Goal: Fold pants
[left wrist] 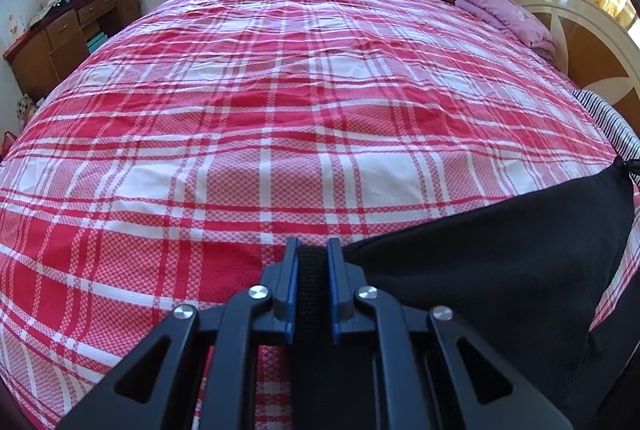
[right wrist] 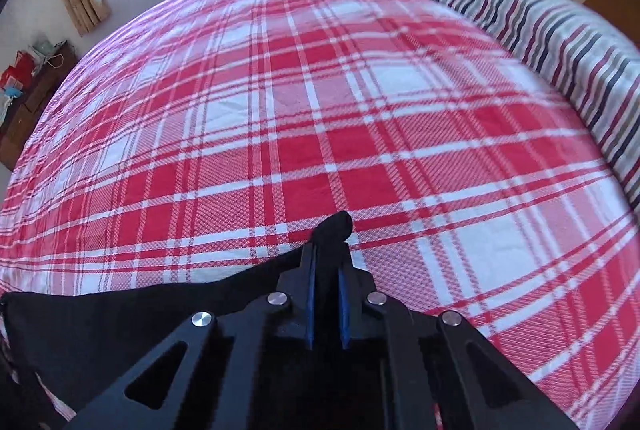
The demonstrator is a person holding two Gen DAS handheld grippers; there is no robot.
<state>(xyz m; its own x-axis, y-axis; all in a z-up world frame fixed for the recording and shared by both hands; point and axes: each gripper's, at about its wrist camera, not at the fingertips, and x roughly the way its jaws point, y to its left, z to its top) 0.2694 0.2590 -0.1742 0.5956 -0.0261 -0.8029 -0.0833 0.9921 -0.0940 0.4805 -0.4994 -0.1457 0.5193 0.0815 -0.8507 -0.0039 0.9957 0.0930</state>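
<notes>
Pants (left wrist: 500, 270) edge (tool-pinched), bedspread (left wrist: 280, 109) beyond

The right gripper (right wrist: 327, 250) fingers (right wrist: 309, 294) pinch black pants (right wrist: 120, 318) over the plaid bed (right wrist: 360, 117).

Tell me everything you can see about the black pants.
The black pants look like soft, matte knit fabric with a ribbed band. They stretch between the two tongs above the red plaid bedspread. The left tongs are shut on the ribbed edge; the right tongs are shut on another bunched edge. The rest hangs out of view.
</notes>
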